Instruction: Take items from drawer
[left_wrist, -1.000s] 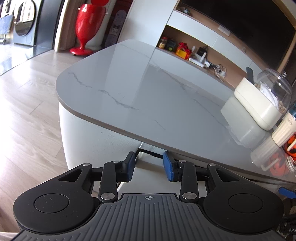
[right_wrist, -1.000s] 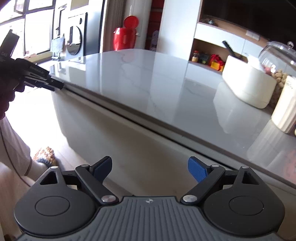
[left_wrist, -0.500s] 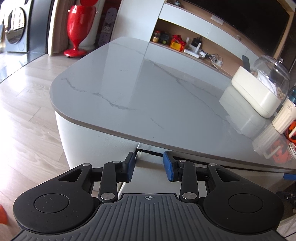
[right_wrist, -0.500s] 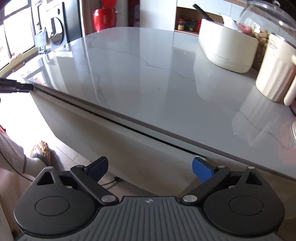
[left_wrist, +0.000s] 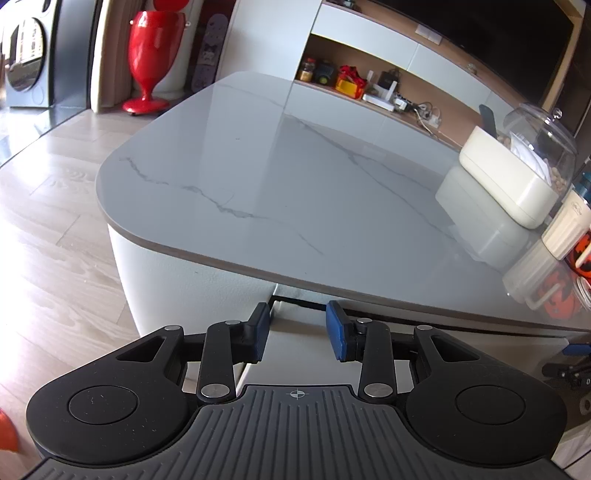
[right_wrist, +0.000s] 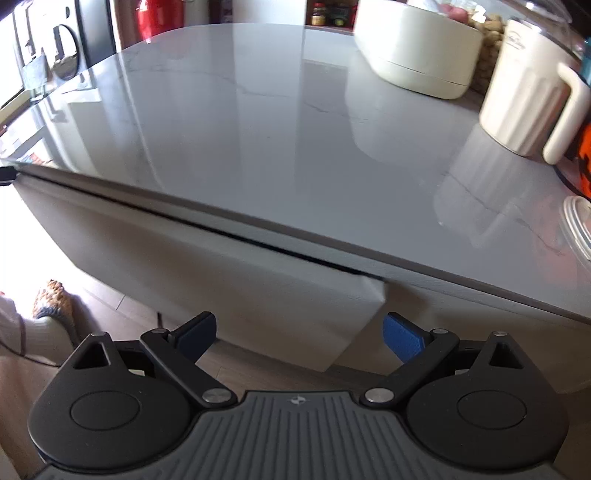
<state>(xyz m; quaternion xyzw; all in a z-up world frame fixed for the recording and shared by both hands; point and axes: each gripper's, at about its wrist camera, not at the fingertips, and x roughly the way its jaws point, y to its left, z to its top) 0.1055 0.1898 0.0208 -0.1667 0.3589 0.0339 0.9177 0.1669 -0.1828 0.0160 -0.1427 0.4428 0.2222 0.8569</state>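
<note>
Under the grey marble tabletop a white drawer front sits slightly out from the table body, with a dark gap along its top. My left gripper hovers at the drawer's top left corner, jaws a little apart, nothing pressed between the blue pads. In the right wrist view the drawer front ends in a protruding right corner. My right gripper stands wide open just before that corner, its fingers clear of the panel. The drawer's contents are hidden.
On the tabletop at the right stand a cream box, a glass dome, a ribbed cream pitcher and an orange mug. A red vase stands on the wooden floor. A person's slippered foot is low left.
The right gripper has swung to the right along the table's front edge, reaching the drawer's right corner, and its jaws widened slightly. The left gripper stayed at the left corner, rolling a little.
</note>
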